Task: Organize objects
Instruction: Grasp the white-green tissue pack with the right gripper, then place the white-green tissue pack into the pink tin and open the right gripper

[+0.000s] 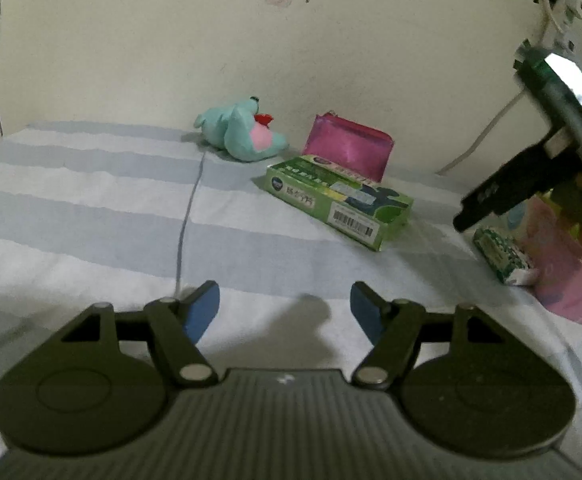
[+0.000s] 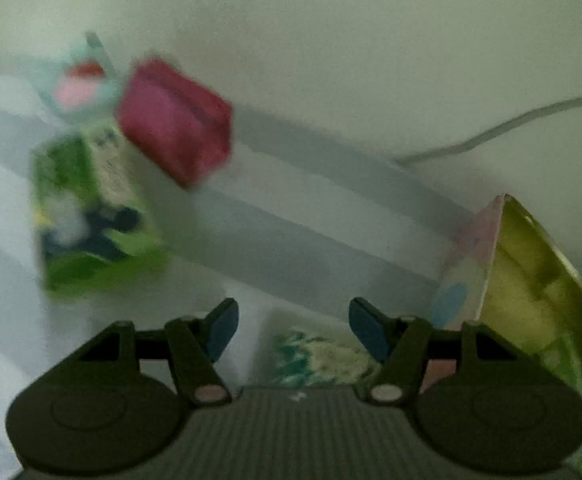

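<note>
A teal plush toy (image 1: 241,130), a pink pouch (image 1: 349,146) and a green box (image 1: 341,198) lie on a striped bedsheet (image 1: 91,200) near the wall. My left gripper (image 1: 285,308) is open and empty, low over the sheet in front of them. My right gripper (image 2: 293,326) is open and empty, above a small green-and-white packet (image 2: 319,354). The right gripper also shows at the right of the left wrist view (image 1: 531,168), over that packet (image 1: 501,254). The right wrist view is blurred; the plush toy (image 2: 79,80), pouch (image 2: 175,120) and green box (image 2: 91,216) sit at its left.
A pink box (image 1: 571,276) stands at the right, also seen in the right wrist view (image 2: 467,264) with a yellow-green lining (image 2: 531,280). A white cable (image 2: 491,136) runs along the wall. A thin grey cord (image 1: 189,212) lies across the sheet.
</note>
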A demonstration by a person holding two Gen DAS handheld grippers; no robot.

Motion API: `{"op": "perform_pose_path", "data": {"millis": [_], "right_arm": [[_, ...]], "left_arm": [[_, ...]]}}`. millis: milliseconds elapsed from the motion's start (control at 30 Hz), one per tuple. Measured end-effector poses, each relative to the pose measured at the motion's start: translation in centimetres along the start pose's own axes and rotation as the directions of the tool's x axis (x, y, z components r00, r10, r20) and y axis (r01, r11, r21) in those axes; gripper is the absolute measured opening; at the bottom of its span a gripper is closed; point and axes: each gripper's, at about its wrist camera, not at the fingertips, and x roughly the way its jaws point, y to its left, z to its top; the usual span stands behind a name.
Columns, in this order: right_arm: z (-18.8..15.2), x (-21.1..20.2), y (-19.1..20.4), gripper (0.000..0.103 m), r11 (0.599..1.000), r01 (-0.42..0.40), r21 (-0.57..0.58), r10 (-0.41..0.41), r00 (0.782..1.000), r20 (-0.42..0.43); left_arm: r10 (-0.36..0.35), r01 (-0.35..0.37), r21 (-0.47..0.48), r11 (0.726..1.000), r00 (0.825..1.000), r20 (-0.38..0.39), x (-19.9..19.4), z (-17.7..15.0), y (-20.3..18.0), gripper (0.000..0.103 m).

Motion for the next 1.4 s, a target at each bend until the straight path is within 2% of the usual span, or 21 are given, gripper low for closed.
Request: {"op": "perform_pose_path", "data": {"millis": [100, 233, 300, 400, 467, 600, 667, 700, 767, 800, 833, 867, 933, 1033, 1133, 1200, 1267, 1300, 1333, 1367, 1400], "right_arm": [[0.1, 1.0, -0.8, 0.059, 1.0, -0.024, 0.02, 0.025, 0.999, -0.048], [-0.8, 0.7, -2.5, 0.048, 0.986, -0.122, 0.11, 0.131, 0.988, -0.082], [-1.9, 0.1, -3.0, 0.042, 0.972, -0.185, 0.144, 0.199, 0.976, -0.09], [-3.5, -1.1, -2.7, 0.035, 0.954, -0.266, 0.138, 0.279, 0.957, -0.086], [-5.6, -2.6, -1.4, 0.034, 0.947, -0.305, 0.099, 0.312, 0.948, -0.067], [-11.2, -6.4, 1.5, 0.046, 0.929, -0.37, 0.006, 0.37, 0.929, 0.01], [-14.0, -8.4, 2.1, 0.045, 0.915, -0.402, -0.027, 0.403, 0.911, 0.083], [-15.6, -9.8, 1.9, 0.048, 0.919, -0.393, -0.015, 0.39, 0.904, 0.177], [-18.9, -12.9, 1.2, 0.071, 0.948, -0.313, 0.048, 0.272, 0.883, 0.383], [-21.2, -14.4, 1.1, 0.087, 0.96, -0.267, 0.079, 0.198, 0.854, 0.481], [-23.1, -15.3, 1.4, 0.095, 0.966, -0.241, 0.098, 0.151, 0.827, 0.542], [-25.3, -16.0, 1.8, 0.095, 0.967, -0.222, 0.121, 0.109, 0.798, 0.592], [-28.3, -16.5, 2.9, 0.095, 0.969, -0.207, 0.134, 0.081, 0.783, 0.617], [-29.9, -15.7, 4.0, 0.095, 0.968, -0.212, 0.136, 0.087, 0.788, 0.609], [-29.2, -14.2, 4.7, 0.094, 0.959, -0.244, 0.142, 0.12, 0.809, 0.575], [-29.3, -13.6, 4.3, 0.094, 0.952, -0.267, 0.147, 0.142, 0.814, 0.563], [-29.4, -12.7, 3.8, 0.091, 0.946, -0.282, 0.161, 0.155, 0.827, 0.54], [-29.8, -12.4, 3.7, 0.087, 0.939, -0.293, 0.177, 0.161, 0.835, 0.527], [-30.1, -11.9, 3.7, 0.08, 0.928, -0.315, 0.197, 0.176, 0.839, 0.515], [-30.0, -11.3, 3.3, 0.073, 0.916, -0.343, 0.21, 0.2, 0.841, 0.502], [-30.1, -10.9, 3.0, 0.062, 0.904, -0.365, 0.221, 0.213, 0.835, 0.507]], "left_arm": [[-0.009, 0.009, -0.024, 1.0, 1.0, -0.018, 0.5, 0.3, 0.6, 0.074], [-0.012, 0.012, -0.035, 0.999, 1.0, -0.023, 0.7, 0.4, 0.8, 0.075], [-0.012, 0.011, -0.033, 0.999, 1.0, -0.023, 0.6, 0.3, 0.8, 0.075], [-0.011, 0.01, -0.034, 0.999, 1.0, -0.023, 0.8, 0.5, 1.0, 0.075], [-0.014, 0.014, -0.036, 0.999, 1.0, -0.022, 1.0, 0.6, 1.1, 0.075], [-0.029, 0.028, -0.034, 0.999, 0.999, -0.016, 0.8, 0.5, 1.2, 0.075], [-0.044, 0.043, -0.031, 0.999, 0.999, -0.014, 0.8, 0.5, 1.2, 0.075], [-0.049, 0.049, -0.028, 0.998, 0.999, -0.012, 0.8, 0.5, 1.2, 0.075], [-0.057, 0.056, -0.018, 0.998, 0.998, -0.004, 0.6, 0.4, 1.1, 0.075], [-0.062, 0.062, -0.011, 0.998, 0.998, 0.0, 0.6, 0.4, 1.0, 0.075], [-0.068, 0.068, 0.0, 0.998, 0.998, -0.001, 0.6, 0.4, 0.8, 0.075], [-0.07, 0.07, 0.016, 0.997, 0.997, -0.008, 0.6, 0.4, 0.4, 0.075], [-0.085, 0.086, 0.022, 0.996, 0.995, -0.043, 0.3, 0.3, -0.5, 0.075], [-0.23, 0.227, -0.033, 0.973, 0.968, -0.098, -1.4, 0.3, -2.6, 0.075], [-0.325, 0.329, -0.011, 0.944, 0.925, -0.195, -2.6, -0.1, -5.9, 0.073], [-0.371, 0.377, -0.027, 0.926, 0.892, -0.257, -2.8, -0.6, -7.4, 0.073], [-0.377, 0.387, -0.028, 0.922, 0.875, -0.304, -2.5, -1.1, -8.5, 0.073], [-0.373, 0.383, -0.033, 0.923, 0.869, -0.324, -2.1, -1.3, -8.9, 0.072], [-0.375, 0.385, -0.043, 0.922, 0.86, -0.347, -1.6, -1.6, -9.2, 0.068], [-0.378, 0.388, -0.043, 0.921, 0.858, -0.349, -1.4, -1.9, -9.5, 0.067], [-0.363, 0.381, -0.017, 0.924, 0.866, -0.343, -1.5, -2.0, -10.0, 0.064]]}}
